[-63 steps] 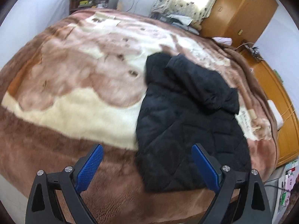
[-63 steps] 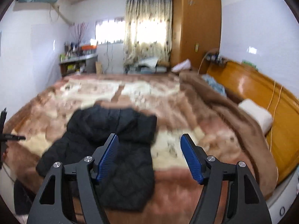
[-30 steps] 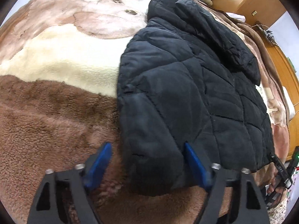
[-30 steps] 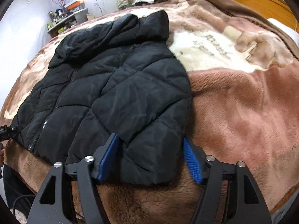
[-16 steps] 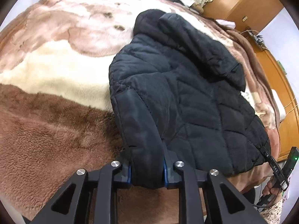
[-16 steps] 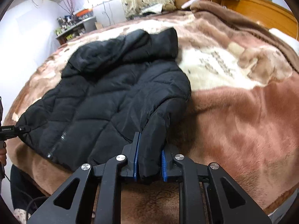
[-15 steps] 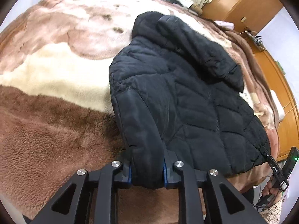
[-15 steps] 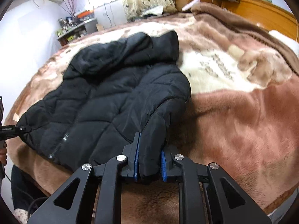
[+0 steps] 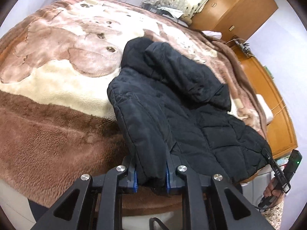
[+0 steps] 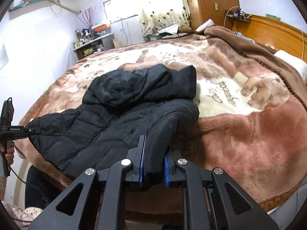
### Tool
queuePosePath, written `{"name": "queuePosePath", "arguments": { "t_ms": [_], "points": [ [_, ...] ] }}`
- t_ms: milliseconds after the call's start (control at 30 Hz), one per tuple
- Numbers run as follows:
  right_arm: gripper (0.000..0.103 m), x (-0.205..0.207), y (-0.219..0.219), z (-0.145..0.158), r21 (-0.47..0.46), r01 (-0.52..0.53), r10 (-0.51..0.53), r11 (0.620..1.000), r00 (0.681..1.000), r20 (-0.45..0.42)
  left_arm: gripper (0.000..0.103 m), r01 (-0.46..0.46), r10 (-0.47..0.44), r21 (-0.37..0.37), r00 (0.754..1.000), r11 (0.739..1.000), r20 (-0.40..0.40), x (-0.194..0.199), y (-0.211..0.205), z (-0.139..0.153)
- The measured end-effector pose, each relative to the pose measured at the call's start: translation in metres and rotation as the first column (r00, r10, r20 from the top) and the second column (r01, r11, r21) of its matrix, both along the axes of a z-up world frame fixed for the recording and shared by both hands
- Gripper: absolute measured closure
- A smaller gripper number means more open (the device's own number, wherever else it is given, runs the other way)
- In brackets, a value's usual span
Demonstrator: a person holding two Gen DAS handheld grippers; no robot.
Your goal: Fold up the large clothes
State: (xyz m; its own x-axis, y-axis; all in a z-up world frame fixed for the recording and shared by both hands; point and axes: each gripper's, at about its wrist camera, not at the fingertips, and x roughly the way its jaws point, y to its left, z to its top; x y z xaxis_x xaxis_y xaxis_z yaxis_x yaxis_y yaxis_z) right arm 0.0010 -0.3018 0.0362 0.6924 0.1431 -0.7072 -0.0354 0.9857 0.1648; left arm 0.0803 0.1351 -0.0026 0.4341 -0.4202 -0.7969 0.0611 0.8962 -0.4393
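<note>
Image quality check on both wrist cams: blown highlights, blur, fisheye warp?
Right wrist: window and curtain blown out, jacket hood edge slightly smeared. Left wrist: evenly lit, jacket quilting low in contrast, wardrobe bowed by fisheye. Dark vignette in both views' corners.

Home bedroom on my feed.
I'm seeing a plush brown blanket (image 10: pixel 249 134) across a bed, wooden headboard (image 10: pixel 272 32), tall wardrobe (image 10: pixel 209 2), curtained window (image 10: pixel 163 5), cluttered desk (image 10: pixel 92 44).

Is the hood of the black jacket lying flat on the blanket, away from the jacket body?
No, the hood is folded down onto the black jacket, covering its upper part.
</note>
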Motion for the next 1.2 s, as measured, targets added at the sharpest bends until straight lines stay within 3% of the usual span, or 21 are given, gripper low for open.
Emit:
{"name": "queuePosePath", "arguments": {
  "t_ms": [133,267,400,767,1200],
  "points": [
    [0.088,-0.009,-0.007,0.016,0.005,-0.007,0.007,1.000,1.000,0.008,0.084,-0.003,0.003,-0.047,1.000,0.999,-0.007,-0.012,0.006,0.016],
    [0.087,-0.007,-0.018,0.023,0.036,0.005,-0.005,0.999,1.000,0.008,0.084,0.000,0.001,-0.041,1.000,0.999,0.011,-0.019,0.002,0.028],
    [0.087,0.013,-0.025,0.026,0.040,0.032,-0.032,0.999,0.999,-0.004,0.084,0.005,-0.004,-0.036,1.000,0.999,0.014,0.001,-0.005,0.035],
    [0.087,0.078,-0.032,0.045,0.066,0.072,-0.071,0.995,0.997,-0.015,0.083,-0.035,0.036,-0.072,0.999,0.997,0.019,0.092,-0.015,0.068],
    [0.087,0.187,-0.045,0.039,0.063,0.122,-0.116,0.991,0.990,-0.085,0.082,-0.112,0.108,-0.072,0.993,0.991,-0.049,0.212,-0.023,0.050]
  ]
}}
